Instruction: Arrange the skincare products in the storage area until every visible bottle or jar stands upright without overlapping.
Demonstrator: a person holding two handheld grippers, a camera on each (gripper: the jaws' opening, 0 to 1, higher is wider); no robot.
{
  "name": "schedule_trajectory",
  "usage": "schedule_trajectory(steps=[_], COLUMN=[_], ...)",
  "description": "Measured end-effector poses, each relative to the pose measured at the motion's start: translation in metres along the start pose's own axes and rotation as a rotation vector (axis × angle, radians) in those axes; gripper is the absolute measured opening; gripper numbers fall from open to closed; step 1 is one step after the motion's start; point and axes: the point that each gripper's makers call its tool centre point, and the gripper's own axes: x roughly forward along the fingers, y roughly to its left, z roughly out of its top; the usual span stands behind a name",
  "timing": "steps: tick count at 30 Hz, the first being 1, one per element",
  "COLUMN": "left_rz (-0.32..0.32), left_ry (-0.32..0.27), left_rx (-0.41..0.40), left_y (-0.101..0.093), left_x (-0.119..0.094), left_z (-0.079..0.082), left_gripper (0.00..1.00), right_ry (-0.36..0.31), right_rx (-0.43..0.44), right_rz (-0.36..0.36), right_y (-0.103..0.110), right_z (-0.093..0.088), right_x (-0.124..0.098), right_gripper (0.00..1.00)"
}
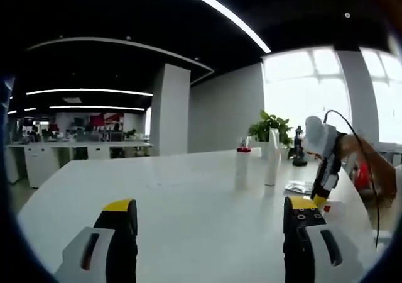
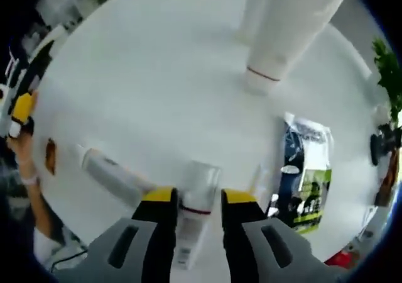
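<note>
In the left gripper view, the left gripper [image 1: 210, 217] rises from six o'clock with its yellow-tipped jaws spread wide and nothing between them, over a broad white table [image 1: 176, 195]. Toward two o'clock on the table stand a white bottle with a red cap [image 1: 243, 168] and, just beside it, a taller white tube [image 1: 272, 163], both upright. Behind them sits a green potted plant [image 1: 271, 128]. At three o'clock the right gripper [image 1: 323, 188] reaches down to the tabletop, a cable trailing from it.

In the right gripper view, the right gripper [image 2: 198, 204] looks down at the table from six o'clock. Its jaws sit on either side of a clear-capped tube [image 2: 196, 209] lying flat; whether they actually press it is hard to tell. At eight o'clock a slim white bottle [image 2: 110, 173] also lies on its side. At four o'clock lies a dark and green sachet [image 2: 306, 170]. At twelve o'clock a large white tube [image 2: 290, 28] stands on its cap.
</note>
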Motion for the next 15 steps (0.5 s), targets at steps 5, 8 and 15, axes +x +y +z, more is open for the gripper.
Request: schedule_trajectory(steps=[5,8,15], left_rz=[0.002,0.000,-0.002], left_ry=[0.002,0.001,0.003], left_rx=[0.001,0.001,0.003], left_y=[0.005,0.006,0.008], left_x=[0.003,0.004,0.005], left_z=[0.002,0.003,0.004], left_gripper=[0.99,0.99,0.99], right_ry=[0.041,0.070,0.073], right_rx=[-0.004,0.000,-0.055], right_rz=[0.005,0.009,0.004], right_y=[-0.003,-0.005,-0.001], right_z=[0.010,0.013,0.012], right_x=[0.000,-0.001,-0.002], right_gripper=[0.23,0.21,0.18])
